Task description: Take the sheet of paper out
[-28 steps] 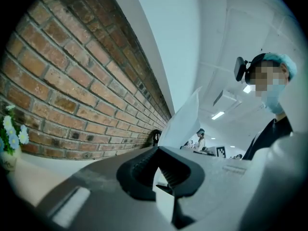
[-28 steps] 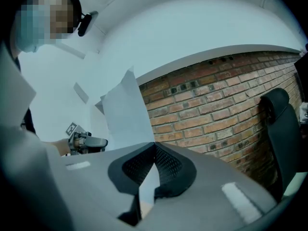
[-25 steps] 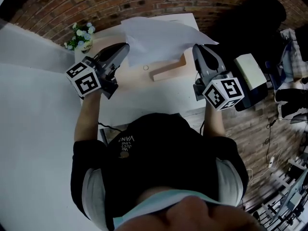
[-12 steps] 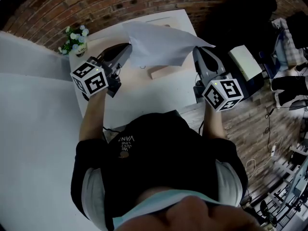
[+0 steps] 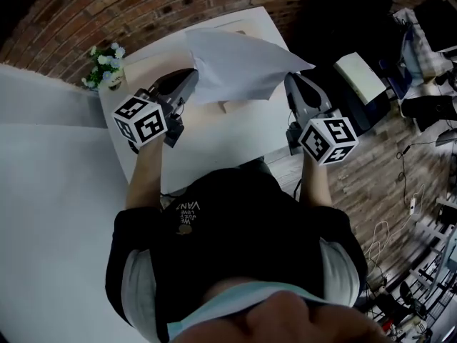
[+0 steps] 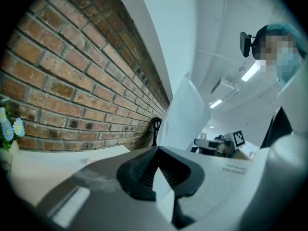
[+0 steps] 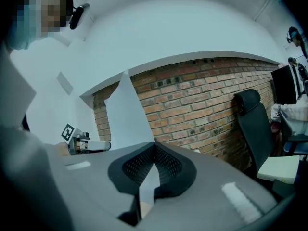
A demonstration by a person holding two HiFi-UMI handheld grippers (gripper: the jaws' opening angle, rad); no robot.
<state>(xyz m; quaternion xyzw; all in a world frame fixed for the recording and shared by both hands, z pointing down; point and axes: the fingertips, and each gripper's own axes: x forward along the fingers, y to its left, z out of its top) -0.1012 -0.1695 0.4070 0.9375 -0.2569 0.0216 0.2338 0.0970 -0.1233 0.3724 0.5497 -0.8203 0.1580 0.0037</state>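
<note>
Sheet of white paper (image 5: 239, 66) up over the white tabletop (image 5: 214, 138)!
Left gripper (image 5: 191, 75) and right gripper (image 5: 289, 78) each clamp an edge; pale wooden block (image 5: 227, 106) mostly hidden beneath; red-brick wall (image 5: 143, 13) behind.

"VAN" on shirt (image 5: 190, 207) (rest illegible)

A pale rectangular tabletop (image 5: 214, 138) stands against a red brick wall. At its far left corner sits a small pot of white flowers with green leaves (image 5: 105, 61). Near the middle lies a light wooden block (image 5: 233, 106), mostly hidden from the head view by the white sheet of paper (image 5: 235, 66).
</note>
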